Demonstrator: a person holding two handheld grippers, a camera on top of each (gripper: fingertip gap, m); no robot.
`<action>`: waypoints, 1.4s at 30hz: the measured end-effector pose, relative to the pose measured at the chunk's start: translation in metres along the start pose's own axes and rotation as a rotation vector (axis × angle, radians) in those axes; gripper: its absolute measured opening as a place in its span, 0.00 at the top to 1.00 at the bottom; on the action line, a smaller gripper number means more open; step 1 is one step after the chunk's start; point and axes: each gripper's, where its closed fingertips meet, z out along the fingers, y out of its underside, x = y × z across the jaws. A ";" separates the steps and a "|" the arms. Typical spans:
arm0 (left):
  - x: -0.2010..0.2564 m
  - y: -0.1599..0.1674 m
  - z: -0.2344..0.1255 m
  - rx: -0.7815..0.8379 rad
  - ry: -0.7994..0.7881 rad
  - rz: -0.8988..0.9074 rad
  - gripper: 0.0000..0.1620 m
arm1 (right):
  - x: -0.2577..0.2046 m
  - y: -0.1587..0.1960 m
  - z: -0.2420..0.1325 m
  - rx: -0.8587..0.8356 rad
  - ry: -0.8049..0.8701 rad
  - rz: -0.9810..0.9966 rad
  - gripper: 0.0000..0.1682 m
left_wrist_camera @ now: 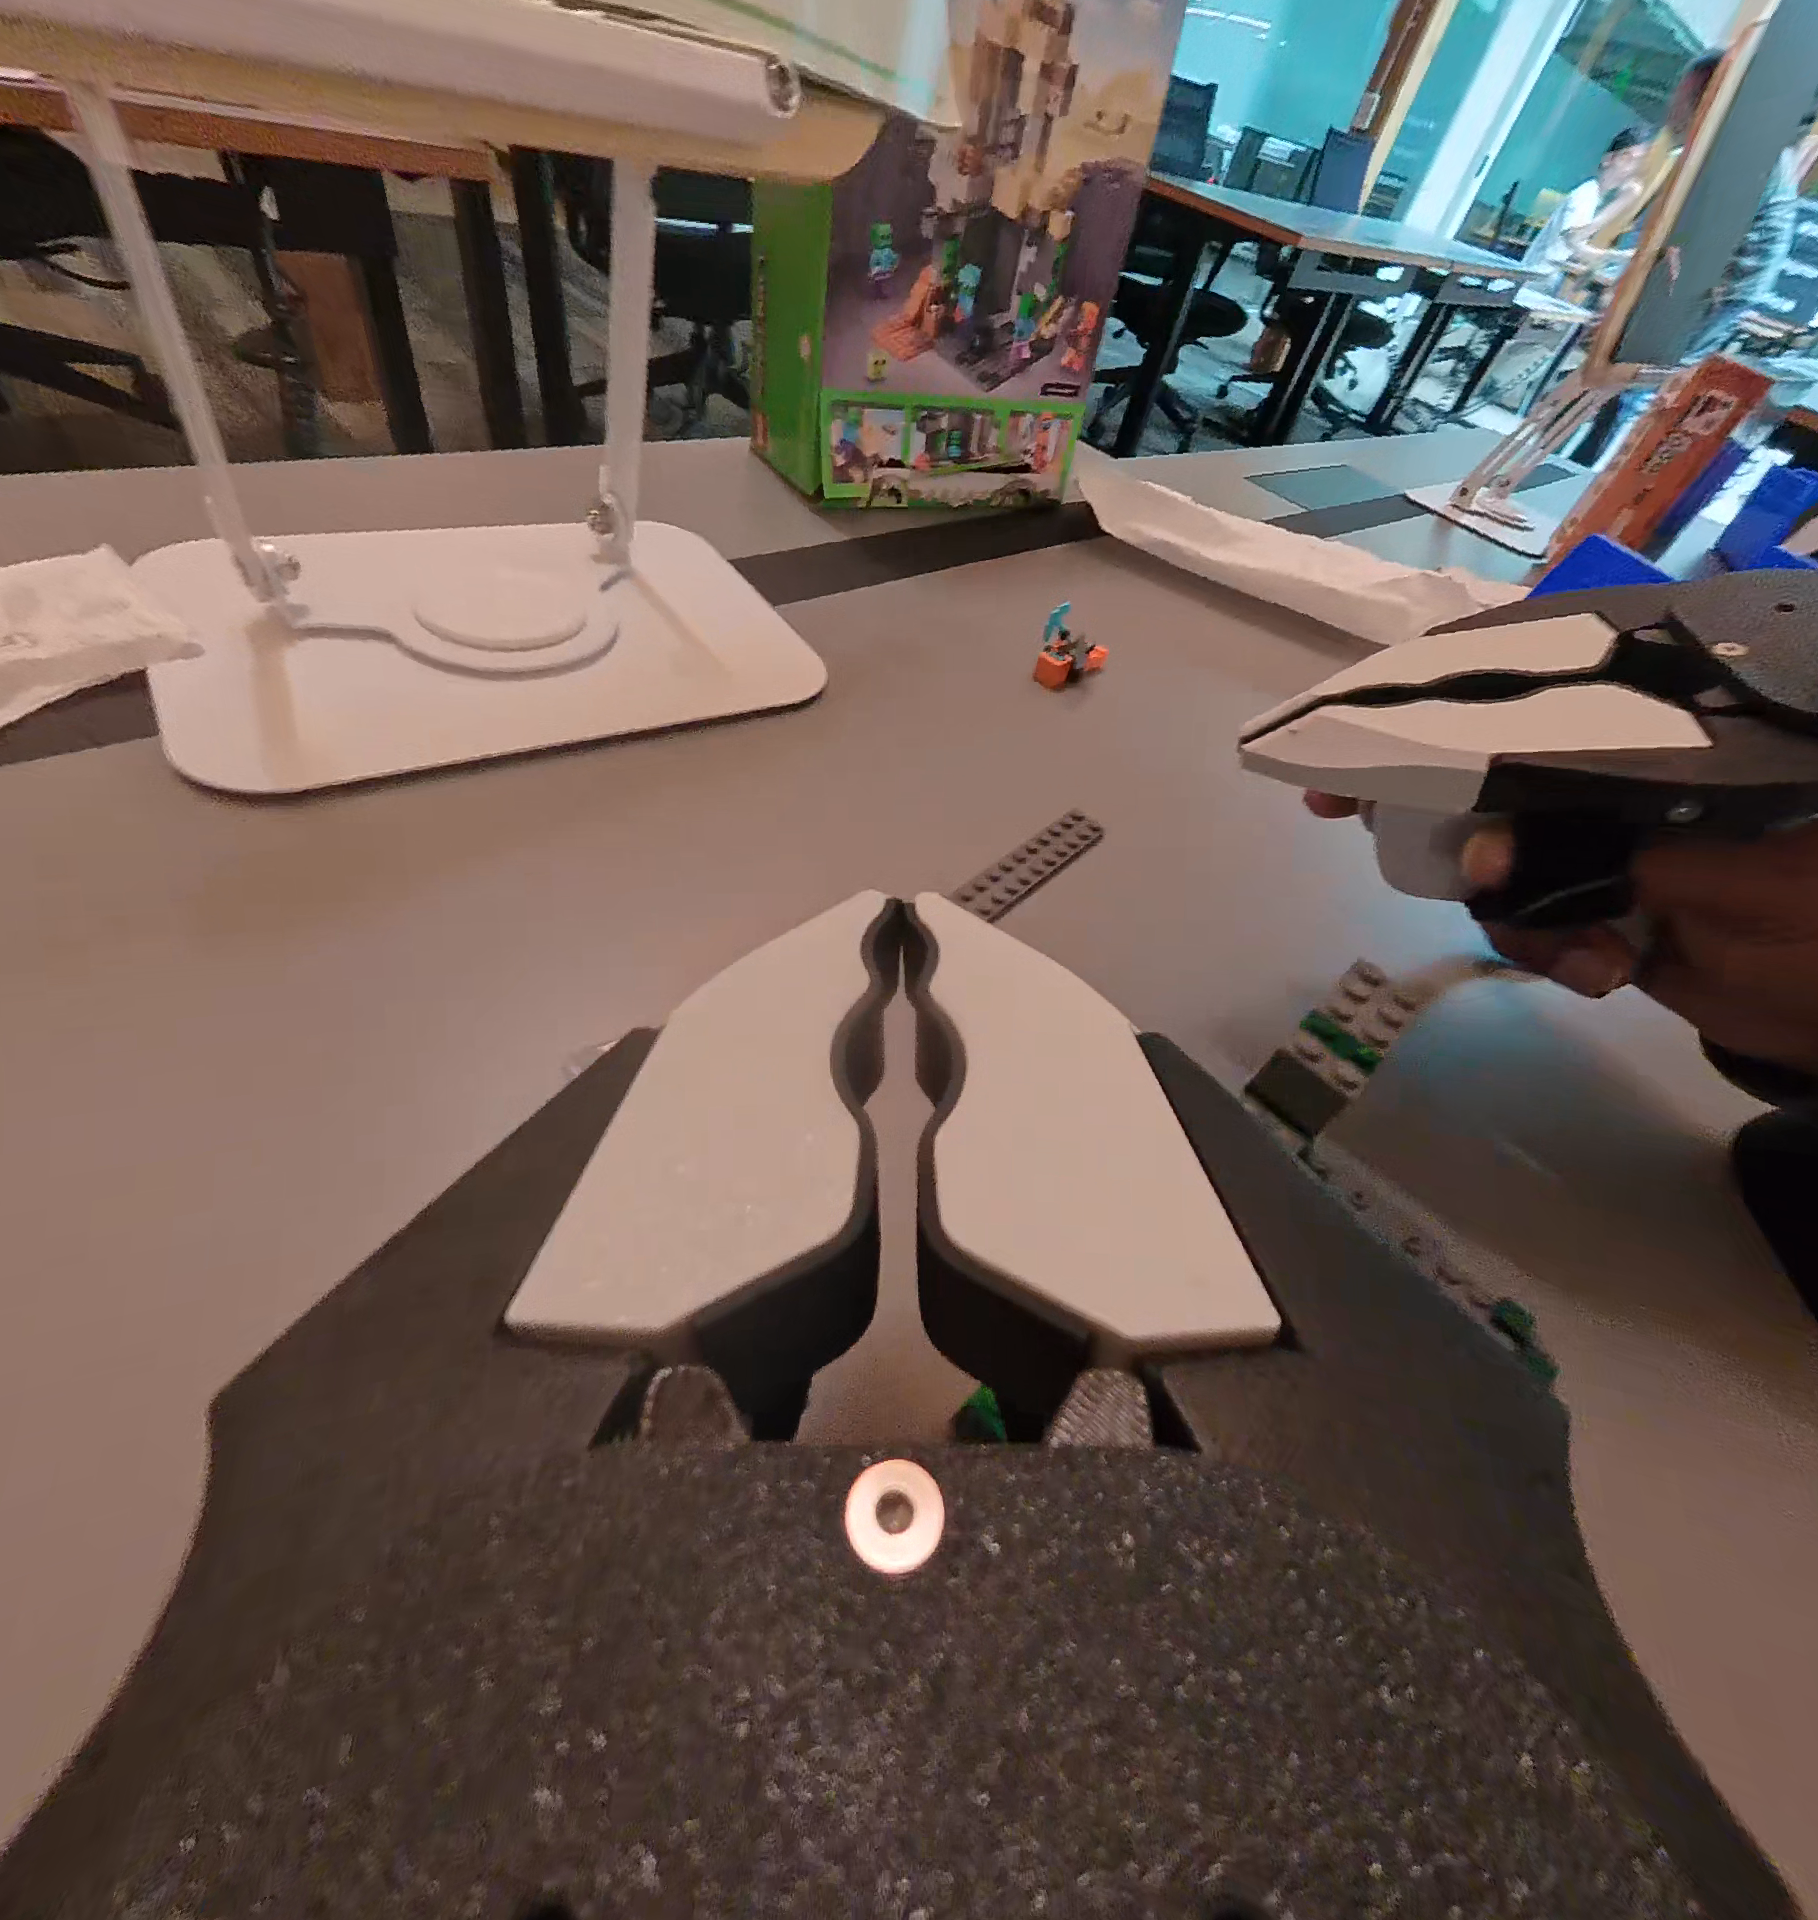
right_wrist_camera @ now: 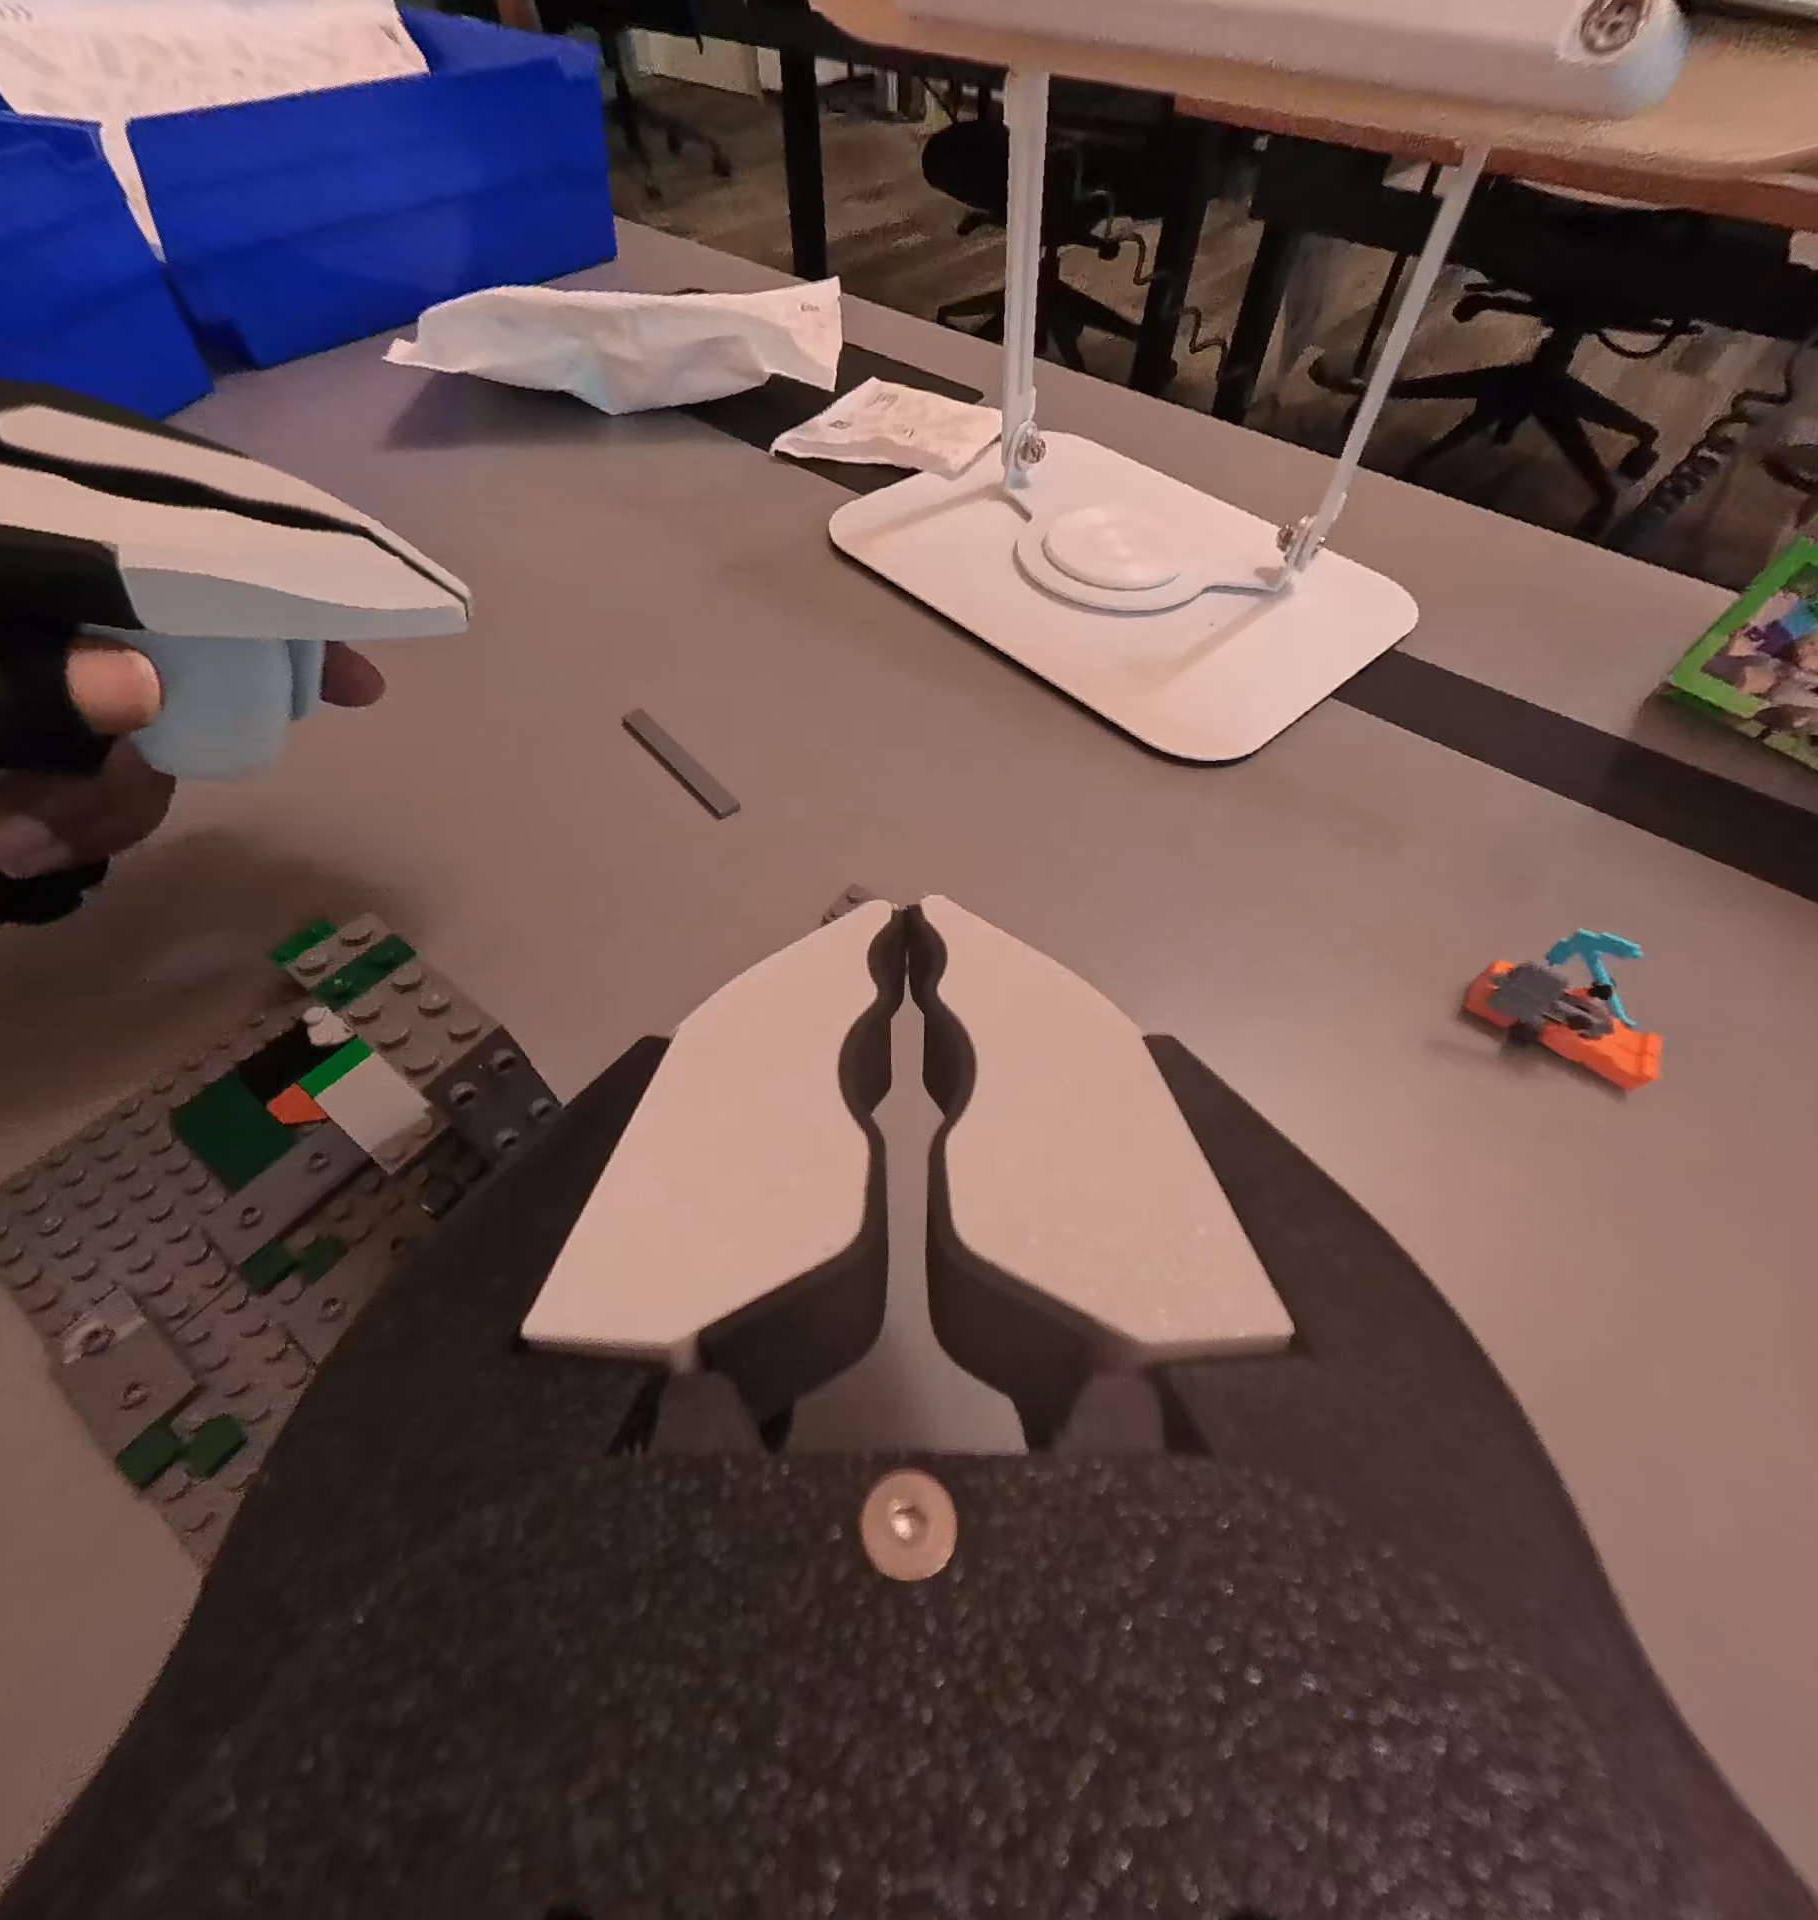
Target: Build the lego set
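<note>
- The left gripper (left_wrist_camera: 902,914) has its jaws pressed together, with nothing between them.
- The right gripper (right_wrist_camera: 903,914) is pinched together too; a tiny grey bit (right_wrist_camera: 849,900) peeks beside its tip.
- The grey lego base (right_wrist_camera: 250,1174) lies on the table (right_wrist_camera: 1144,935), left of the right gripper.
- The green lego box (left_wrist_camera: 936,312) has pictures on it; its writing is too blurry to read.

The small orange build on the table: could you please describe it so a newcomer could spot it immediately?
Start at the white stand on the grey table. Nearer than it, toward the green box, sits the orange build, alone. Only it carries a turquoise pickaxe-like piece.
</note>
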 end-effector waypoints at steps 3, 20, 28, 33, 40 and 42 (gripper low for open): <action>-0.015 0.001 -0.005 0.006 -0.041 0.022 1.00 | 0.002 0.002 0.000 0.022 -0.001 -0.052 1.00; -0.013 -0.002 -0.006 -0.007 -0.036 0.281 1.00 | 0.007 -0.002 -0.008 0.076 -0.029 -0.130 1.00; -0.009 -0.004 -0.006 -0.010 -0.039 0.334 1.00 | 0.000 0.001 -0.006 0.062 -0.046 -0.177 1.00; -0.008 -0.005 -0.008 -0.025 -0.067 0.296 1.00 | -0.006 0.001 -0.007 0.065 -0.072 -0.192 1.00; -0.008 -0.010 -0.013 0.003 -0.037 0.230 1.00 | -0.006 -0.005 -0.010 0.090 -0.105 -0.128 0.95; -0.008 -0.009 -0.013 0.002 -0.032 0.221 1.00 | -0.004 -0.003 -0.010 0.084 -0.107 -0.119 0.95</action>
